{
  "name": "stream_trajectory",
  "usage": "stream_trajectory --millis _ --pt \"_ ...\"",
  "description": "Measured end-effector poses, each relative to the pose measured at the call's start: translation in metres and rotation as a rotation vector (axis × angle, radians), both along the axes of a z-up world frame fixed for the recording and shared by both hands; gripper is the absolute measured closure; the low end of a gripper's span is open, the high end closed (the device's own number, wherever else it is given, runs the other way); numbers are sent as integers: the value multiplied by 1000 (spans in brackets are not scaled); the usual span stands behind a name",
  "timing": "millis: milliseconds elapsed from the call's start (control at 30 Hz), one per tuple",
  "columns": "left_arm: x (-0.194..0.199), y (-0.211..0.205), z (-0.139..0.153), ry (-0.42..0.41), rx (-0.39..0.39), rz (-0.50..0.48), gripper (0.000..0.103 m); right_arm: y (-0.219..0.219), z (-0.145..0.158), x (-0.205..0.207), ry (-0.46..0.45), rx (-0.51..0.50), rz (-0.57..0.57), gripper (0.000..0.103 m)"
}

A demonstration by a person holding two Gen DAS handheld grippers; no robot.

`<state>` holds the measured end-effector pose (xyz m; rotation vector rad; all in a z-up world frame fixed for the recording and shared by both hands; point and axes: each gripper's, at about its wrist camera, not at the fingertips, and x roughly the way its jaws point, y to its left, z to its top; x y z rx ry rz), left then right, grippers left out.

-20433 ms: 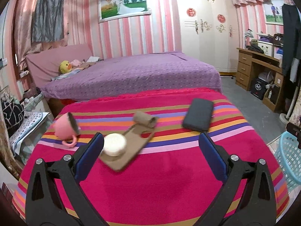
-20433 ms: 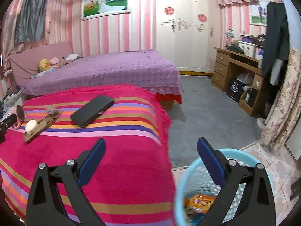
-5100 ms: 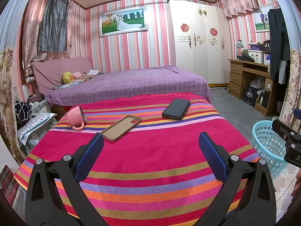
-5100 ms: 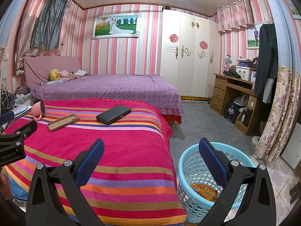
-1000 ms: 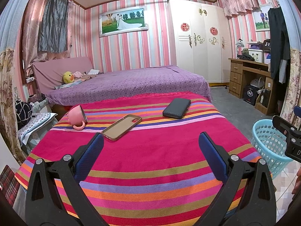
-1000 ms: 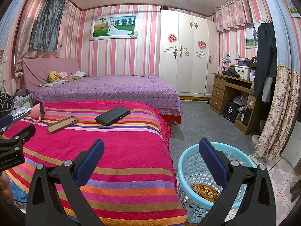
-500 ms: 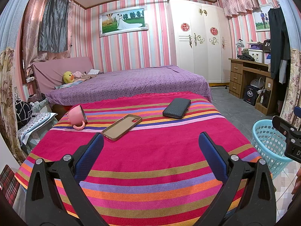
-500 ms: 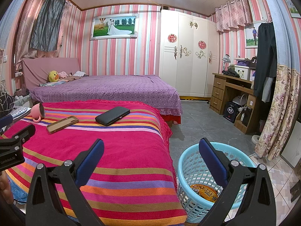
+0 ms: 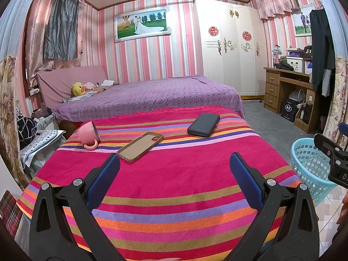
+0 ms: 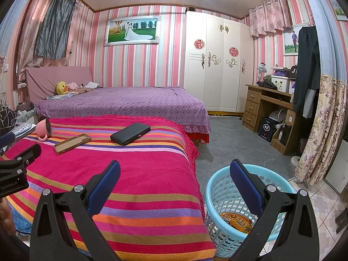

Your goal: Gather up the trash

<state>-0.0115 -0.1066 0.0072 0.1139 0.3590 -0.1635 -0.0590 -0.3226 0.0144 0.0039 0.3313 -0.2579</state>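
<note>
A light blue plastic basket (image 10: 219,187) stands on the floor at the right of the striped bed, with an orange printed wrapper (image 10: 236,221) lying at its bottom. The basket (image 9: 308,158) also shows at the right edge of the left wrist view. My left gripper (image 9: 174,161) is open and empty, held over the near part of the red striped cover (image 9: 174,195). My right gripper (image 10: 175,167) is open and empty too, with its right finger over the basket and its left finger over the bed's edge.
On the striped cover lie a tipped pink mug (image 9: 88,133), a tan phone case (image 9: 140,145) and a black wallet (image 9: 203,124). A purple bed (image 9: 148,95) lies behind, a white wardrobe (image 10: 217,65) and a wooden desk (image 10: 269,108) at the right.
Long ago a white round piece and a rolled scrap lay on the tan phone case; both are gone from it now. Over the last second nothing has visibly moved.
</note>
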Motion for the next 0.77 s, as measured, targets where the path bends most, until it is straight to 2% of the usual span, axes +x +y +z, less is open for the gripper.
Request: stream_trajectory --millis 367,567,767 --pt "-2 2 2 3 -21 -28 6 0 0 0 0 0 0 5" --pt "-4 -4 1 -20 19 -4 6 0 0 0 0 0 0 5" --pt "-2 -4 1 -15 14 0 6 0 0 0 0 0 0 5"
